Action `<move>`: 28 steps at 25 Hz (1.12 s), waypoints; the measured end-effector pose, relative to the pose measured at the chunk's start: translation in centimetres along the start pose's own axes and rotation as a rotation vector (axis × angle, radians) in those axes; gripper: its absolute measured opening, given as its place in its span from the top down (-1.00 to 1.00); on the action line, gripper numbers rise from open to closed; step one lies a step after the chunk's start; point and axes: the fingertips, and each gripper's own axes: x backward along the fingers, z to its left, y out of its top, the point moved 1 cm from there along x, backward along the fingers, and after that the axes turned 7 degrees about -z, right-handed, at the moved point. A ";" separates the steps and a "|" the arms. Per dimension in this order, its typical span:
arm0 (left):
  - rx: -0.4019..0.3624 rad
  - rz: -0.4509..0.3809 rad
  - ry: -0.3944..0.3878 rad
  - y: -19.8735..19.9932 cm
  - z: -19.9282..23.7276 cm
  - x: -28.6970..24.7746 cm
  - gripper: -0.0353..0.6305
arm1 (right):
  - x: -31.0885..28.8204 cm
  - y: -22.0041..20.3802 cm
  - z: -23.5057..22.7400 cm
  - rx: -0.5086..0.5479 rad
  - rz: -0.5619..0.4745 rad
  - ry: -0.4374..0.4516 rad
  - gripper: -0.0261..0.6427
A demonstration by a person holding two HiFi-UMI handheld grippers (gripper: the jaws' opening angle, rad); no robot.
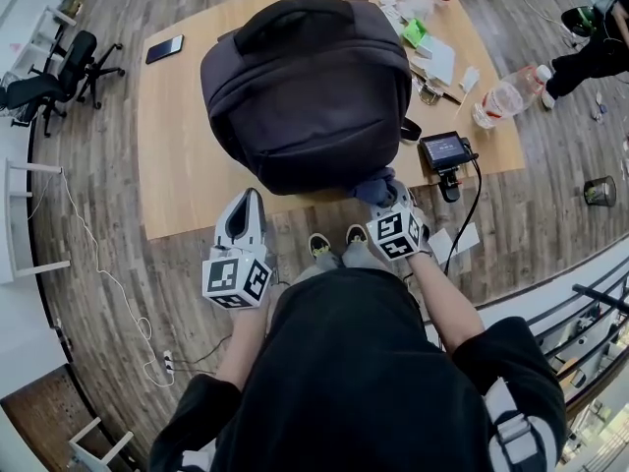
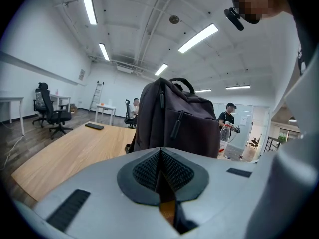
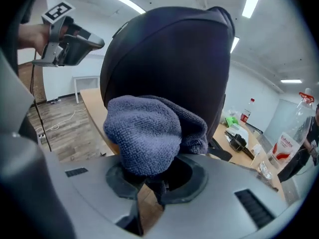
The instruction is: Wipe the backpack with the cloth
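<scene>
Logging head view: backpack (image 1: 307,91) upright on wooden table (image 1: 177,165); R gripper (image 1: 395,205) holds cloth (image 1: 378,187) at backpack's near-right base; L gripper (image 1: 248,209) at table's near edge.
L gripper view: I see jaws closed, empty.
R gripper view: jaws clamped on cloth, bunched against backpack.

The dark backpack (image 1: 307,91) stands upright on the wooden table (image 1: 187,155) near its front edge, its carry handle on top and its zips closed. The blue-grey microfibre cloth (image 3: 149,131) is bunched into a wad, pinched in the right gripper (image 3: 152,180) at the backpack's lower near corner.
</scene>
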 end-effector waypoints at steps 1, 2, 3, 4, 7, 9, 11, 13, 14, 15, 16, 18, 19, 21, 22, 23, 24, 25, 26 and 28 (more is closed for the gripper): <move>0.001 0.000 0.005 0.0 0.2 0.3 0.85 | -0.4 -0.2 0.2 -0.014 0.004 -0.004 0.71; 0.001 -0.001 0.011 0.0 0.3 0.5 0.85 | -0.6 -0.3 0.4 -0.040 0.003 -0.013 0.71; 0.002 0.000 0.017 0.0 0.6 0.8 0.85 | -0.7 -0.3 0.5 -0.068 0.001 -0.023 0.71; 0.002 0.001 0.024 -0.1 0.8 1.1 0.85 | -0.8 -0.2 0.8 -0.090 0.001 -0.030 0.71; 0.004 0.004 0.037 -0.2 1.3 1.7 0.85 | -1.2 0.7 2.8 -0.067 0.016 -0.007 0.71; 0.004 0.002 0.040 -0.1 1.5 1.9 0.85 | -1.7 1.6 4.6 -0.054 0.016 0.030 0.71; 0.003 0.002 0.041 0.0 1.6 1.9 0.85 | -2.0 2.1 5.5 -0.089 0.012 0.052 0.71; 0.002 0.001 0.040 0.1 1.7 1.7 0.85 | -2.1 1.8 5.2 -0.123 0.012 0.056 0.71; 0.002 0.001 0.038 0.1 1.7 1.6 0.85 | -2.1 1.4 4.6 -0.130 0.019 0.048 0.71; 0.003 0.000 0.037 0.1 1.7 1.5 0.85 | -2.0 0.7 3.6 -0.132 0.032 0.031 0.71; 0.004 0.000 0.035 0.1 1.6 1.5 0.85 | -1.9 -0.2 2.4 -0.131 0.049 0.005 0.71; 0.005 0.001 0.032 0.0 1.4 1.5 0.85 | -1.4 -1.6 -0.2 -0.114 0.080 -0.046 0.71; 0.005 0.002 0.030 0.0 1.4 1.5 0.85 | -1.1 -1.9 -1.3 -0.095 0.088 -0.061 0.71; 0.005 0.003 0.026 0.0 1.4 1.4 0.85 | -0.3 -1.5 -2.5 -0.047 0.082 -0.066 0.71; 0.005 0.002 0.024 0.0 1.4 1.3 0.85 | 0.2 -0.8 -2.8 -0.027 0.068 -0.063 0.71; 0.005 0.000 0.022 0.0 1.4 1.2 0.85 | 0.8 0.1 -3.0 -0.013 0.048 -0.063 0.71; 0.005 -0.002 0.021 0.1 1.5 1.1 0.85 | 1.6 1.1 -3.3 -0.008 0.022 -0.066 0.71; 0.005 -0.004 0.020 0.1 1.5 1.0 0.85 | 2.4 2.2 -3.5 -0.012 -0.007 -0.071 0.71; 0.006 -0.006 0.021 0.1 1.6 0.9 0.85 | 3.2 3.5 -3.8 -0.019 -0.039 -0.075 0.71; 0.006 -0.011 0.023 0.3 1.8 0.8 0.85 | 4.8 6.2 -4.4 -0.030 -0.100 -0.081 0.71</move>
